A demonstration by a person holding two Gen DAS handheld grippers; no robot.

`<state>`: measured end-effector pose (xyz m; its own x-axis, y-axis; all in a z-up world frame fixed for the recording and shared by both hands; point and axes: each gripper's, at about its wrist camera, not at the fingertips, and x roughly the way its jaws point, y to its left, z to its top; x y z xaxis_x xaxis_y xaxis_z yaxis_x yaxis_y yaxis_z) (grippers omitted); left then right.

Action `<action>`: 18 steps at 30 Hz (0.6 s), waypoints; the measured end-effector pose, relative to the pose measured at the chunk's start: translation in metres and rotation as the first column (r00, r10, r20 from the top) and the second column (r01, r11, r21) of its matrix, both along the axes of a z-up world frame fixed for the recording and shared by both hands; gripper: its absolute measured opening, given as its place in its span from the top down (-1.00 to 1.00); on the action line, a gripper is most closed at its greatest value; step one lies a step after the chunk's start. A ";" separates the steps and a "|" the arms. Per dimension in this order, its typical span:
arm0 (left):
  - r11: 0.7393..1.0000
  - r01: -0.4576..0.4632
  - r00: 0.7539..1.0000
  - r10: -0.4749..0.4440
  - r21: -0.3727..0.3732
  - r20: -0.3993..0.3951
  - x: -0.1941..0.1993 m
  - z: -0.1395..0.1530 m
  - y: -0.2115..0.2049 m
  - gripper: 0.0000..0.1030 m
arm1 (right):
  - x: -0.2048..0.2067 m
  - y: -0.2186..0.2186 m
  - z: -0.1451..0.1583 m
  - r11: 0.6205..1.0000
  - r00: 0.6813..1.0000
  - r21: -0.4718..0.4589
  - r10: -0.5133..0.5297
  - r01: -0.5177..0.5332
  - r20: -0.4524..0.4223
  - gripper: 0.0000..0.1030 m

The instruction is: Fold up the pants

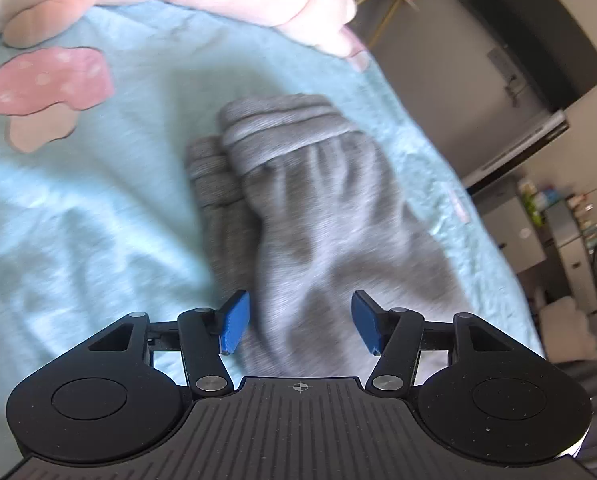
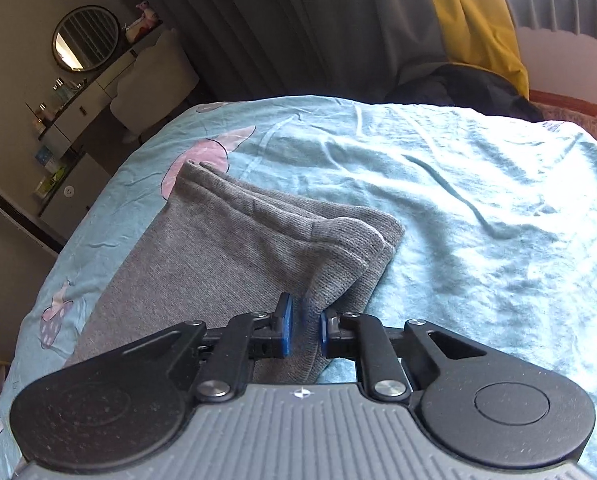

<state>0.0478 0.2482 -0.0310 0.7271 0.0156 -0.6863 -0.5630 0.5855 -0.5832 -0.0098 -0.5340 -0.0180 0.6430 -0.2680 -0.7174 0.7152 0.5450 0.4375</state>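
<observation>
1. Bed sheet (image 2: 458, 184): carries the folded grey pants (image 2: 234, 248), which lie ahead of both sets of fingers.
2. Left gripper (image 1: 298, 322): fingers apart, nothing clamped; advise lowering squarely over the fold.
3. Right gripper (image 2: 303, 330): fingers nearly together with cloth between them; whether they pinch it I cannot tell.

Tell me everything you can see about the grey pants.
The grey pants look like soft ribbed knit, folded into stacked layers. The ribbed cuffs lie together at one end. The pants lie flat on the light blue bedsheet, which touches them underneath. Their near part sits between both grippers' blue pads; contact is unclear.
</observation>
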 end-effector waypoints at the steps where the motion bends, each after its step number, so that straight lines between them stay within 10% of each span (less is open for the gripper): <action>1: 1.000 0.000 1.000 -0.001 -0.019 -0.003 0.004 -0.002 0.000 -0.25 | 0.001 0.002 -0.001 1.000 1.000 0.008 0.006 -0.006 0.006 0.71; 6: 0.990 -0.039 0.998 0.032 -0.138 -0.053 0.015 -0.023 0.004 -0.09 | 0.007 0.007 -0.006 0.999 1.000 0.051 0.009 -0.010 0.018 0.71; 11: 0.977 -0.056 0.998 0.047 -0.205 -0.051 0.010 -0.030 0.013 0.78 | 0.008 0.010 0.001 0.999 0.999 0.003 0.037 -0.037 0.015 0.89; 18: 0.951 -0.075 0.991 0.103 -0.300 0.080 -0.023 -0.018 0.021 0.83 | 0.003 0.017 0.034 0.986 0.999 -0.165 0.018 -0.010 0.048 0.91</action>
